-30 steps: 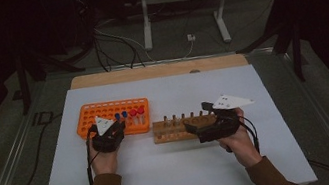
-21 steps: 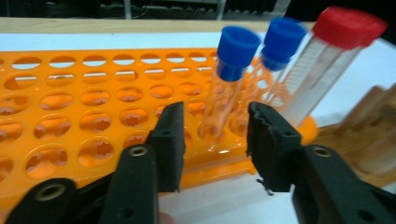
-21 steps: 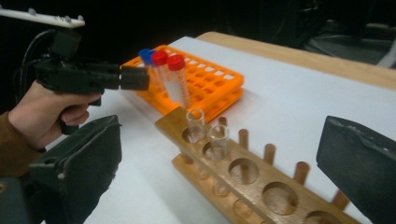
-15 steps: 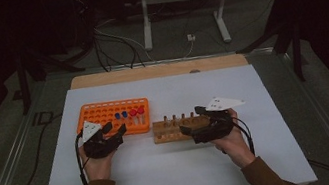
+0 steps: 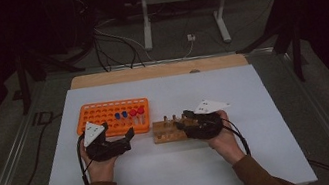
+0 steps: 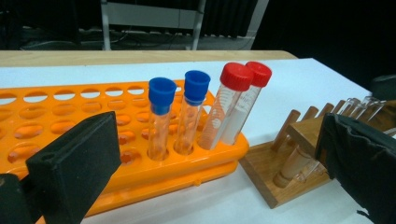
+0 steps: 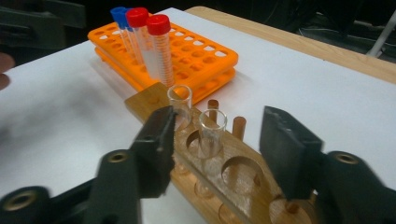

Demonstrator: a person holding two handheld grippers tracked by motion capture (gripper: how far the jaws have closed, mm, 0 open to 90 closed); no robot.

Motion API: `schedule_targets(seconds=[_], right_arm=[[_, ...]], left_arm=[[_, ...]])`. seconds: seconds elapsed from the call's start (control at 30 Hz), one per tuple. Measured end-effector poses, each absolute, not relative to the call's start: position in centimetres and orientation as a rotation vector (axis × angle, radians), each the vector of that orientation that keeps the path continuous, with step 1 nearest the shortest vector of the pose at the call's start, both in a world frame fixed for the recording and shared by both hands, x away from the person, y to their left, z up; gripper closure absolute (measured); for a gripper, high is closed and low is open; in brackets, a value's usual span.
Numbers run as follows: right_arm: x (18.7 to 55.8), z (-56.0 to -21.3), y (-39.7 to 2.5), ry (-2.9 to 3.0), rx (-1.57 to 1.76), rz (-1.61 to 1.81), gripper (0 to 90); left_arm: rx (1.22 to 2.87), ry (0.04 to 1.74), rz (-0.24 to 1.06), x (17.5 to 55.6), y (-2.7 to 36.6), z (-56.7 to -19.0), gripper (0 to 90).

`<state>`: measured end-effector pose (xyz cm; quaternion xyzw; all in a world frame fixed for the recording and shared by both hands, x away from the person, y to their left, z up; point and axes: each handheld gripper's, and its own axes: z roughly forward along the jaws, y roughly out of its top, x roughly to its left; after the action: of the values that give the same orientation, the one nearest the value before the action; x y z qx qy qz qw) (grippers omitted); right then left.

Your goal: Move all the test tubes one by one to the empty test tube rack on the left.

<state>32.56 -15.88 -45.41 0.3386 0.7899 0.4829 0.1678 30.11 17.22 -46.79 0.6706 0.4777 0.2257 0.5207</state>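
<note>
High view: both black two-jaw grippers open by the racks.
Right gripper (image 7: 215,140) straddles clear glass tubes (image 7: 211,133) in wooden rack (image 7: 154,100), base hidden; left gripper (image 6: 219,154) empty, orange plastic rack (image 6: 93,121) at 11 o'clock, cropped left.

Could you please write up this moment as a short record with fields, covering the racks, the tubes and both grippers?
surface: white table top
orange plastic tube rack: holds two blue-capped tubes and two red-capped tubes
wooden tube rack: holds two uncapped clear glass tubes
left hand-held gripper: open, empty, beside the orange rack
right hand-held gripper: open, jaws either side of the wooden rack, around a glass tube, not closed on it
</note>
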Motion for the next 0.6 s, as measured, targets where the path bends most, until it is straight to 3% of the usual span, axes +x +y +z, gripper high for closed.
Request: schedule_targets(seconds=[0.13, 0.4, 0.6], right_arm=[[32.9, -45.9, -15.1, 2.25, 0.939, 1.357, 58.7], [32.9, -46.3, -14.1, 2.245, 0.9, 1.273, 71.5], [32.9, -46.5, -13.9, 2.237, 0.914, 1.274, 75.3]], left_arm=[[1.63, 1.151, 0.551, 30.3, 17.1, -47.1, 1.1], [1.674, 1.156, 0.578, 30.4, 16.8, -47.5, 1.1], [1.673, 1.144, 0.589, 30.3, 16.5, -47.5, 1.1]])
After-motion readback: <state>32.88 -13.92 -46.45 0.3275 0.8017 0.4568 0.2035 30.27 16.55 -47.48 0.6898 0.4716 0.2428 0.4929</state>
